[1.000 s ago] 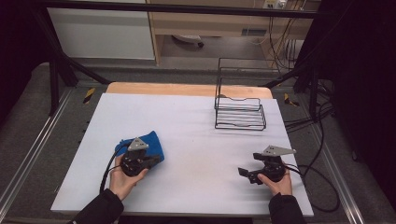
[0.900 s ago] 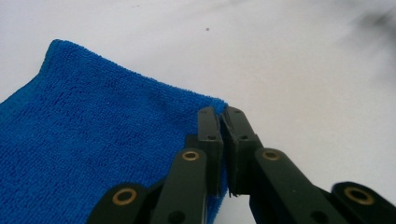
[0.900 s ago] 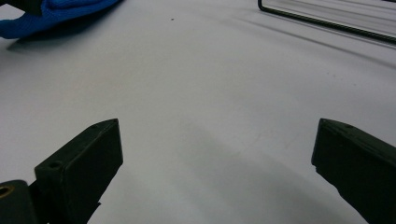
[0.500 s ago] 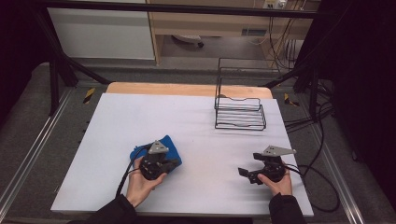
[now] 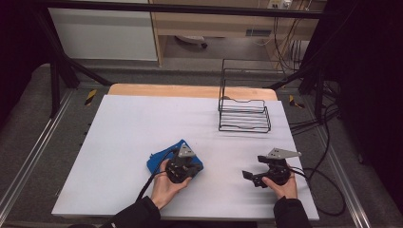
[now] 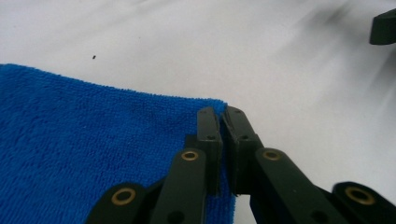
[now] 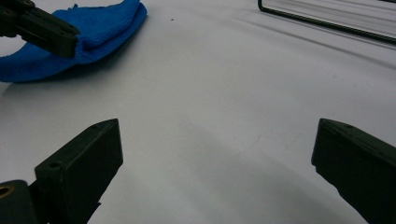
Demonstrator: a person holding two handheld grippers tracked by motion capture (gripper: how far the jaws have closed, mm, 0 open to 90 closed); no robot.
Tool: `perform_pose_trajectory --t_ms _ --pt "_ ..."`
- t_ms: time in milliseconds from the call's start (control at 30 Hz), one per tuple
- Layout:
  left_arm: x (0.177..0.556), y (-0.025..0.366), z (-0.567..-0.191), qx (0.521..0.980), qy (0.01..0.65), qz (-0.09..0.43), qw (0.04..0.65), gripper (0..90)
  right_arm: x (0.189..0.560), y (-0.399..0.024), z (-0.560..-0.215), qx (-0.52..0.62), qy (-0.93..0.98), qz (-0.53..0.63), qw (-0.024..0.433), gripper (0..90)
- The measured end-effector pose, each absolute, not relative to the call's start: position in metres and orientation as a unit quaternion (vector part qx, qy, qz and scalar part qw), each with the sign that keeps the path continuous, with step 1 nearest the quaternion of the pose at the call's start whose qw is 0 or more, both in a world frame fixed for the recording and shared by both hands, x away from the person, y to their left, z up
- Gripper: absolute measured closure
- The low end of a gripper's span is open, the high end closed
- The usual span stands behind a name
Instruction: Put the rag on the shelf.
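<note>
Blue towel [image 6: 84, 140] was pinched at its edge by the closed left gripper [image 6: 223, 122]; the right gripper [image 7: 215, 154] waited wide open and empty, so folding seemed barely begun.

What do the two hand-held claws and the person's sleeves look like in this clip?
Both claws, left and right, are black, each topped by a grey three-cornered plate and trailing a black cable. Up close, the left claw's flat black fingers are joined by links with brass-coloured rivets. The person's sleeves are dark.
</note>
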State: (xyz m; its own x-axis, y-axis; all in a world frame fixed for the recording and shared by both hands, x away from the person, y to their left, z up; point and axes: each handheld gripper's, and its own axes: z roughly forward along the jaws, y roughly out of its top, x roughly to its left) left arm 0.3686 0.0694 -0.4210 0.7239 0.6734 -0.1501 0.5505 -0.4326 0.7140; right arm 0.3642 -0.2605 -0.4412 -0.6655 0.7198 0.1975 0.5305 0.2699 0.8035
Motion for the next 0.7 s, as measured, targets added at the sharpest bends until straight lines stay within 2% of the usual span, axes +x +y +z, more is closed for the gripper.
perform_pose_trajectory --t_ms 233,400,533,567,600,667,700 --pt "0.373 0.06 -0.436 0.856 0.352 0.077 0.37 84.2 0.364 -0.261 -0.441 0.396 0.79 0.456 0.104 2.6" --pt "0.373 0.063 -0.434 0.859 0.34 0.064 0.378 76.4 0.364 -0.259 -0.44 0.394 0.792 0.454 0.106 2.6" --pt "0.372 0.074 -0.422 0.857 0.33 0.064 0.392 61.0 0.363 -0.257 -0.438 0.394 0.789 0.457 0.111 3.2" --pt "0.372 0.079 -0.418 0.856 0.328 0.067 0.394 61.0 0.363 -0.257 -0.438 0.394 0.789 0.457 0.111 3.2" --pt "0.372 0.09 -0.411 0.854 0.326 0.08 0.398 53.8 0.363 -0.254 -0.437 0.399 0.784 0.461 0.112 3.9" --pt "0.373 0.097 -0.408 0.854 0.326 0.084 0.397 45.6 0.362 -0.251 -0.434 0.401 0.782 0.463 0.117 4.3" --pt "0.374 0.104 -0.406 0.855 0.326 0.089 0.394 45.6 0.362 -0.251 -0.434 0.401 0.782 0.463 0.117 4.3"
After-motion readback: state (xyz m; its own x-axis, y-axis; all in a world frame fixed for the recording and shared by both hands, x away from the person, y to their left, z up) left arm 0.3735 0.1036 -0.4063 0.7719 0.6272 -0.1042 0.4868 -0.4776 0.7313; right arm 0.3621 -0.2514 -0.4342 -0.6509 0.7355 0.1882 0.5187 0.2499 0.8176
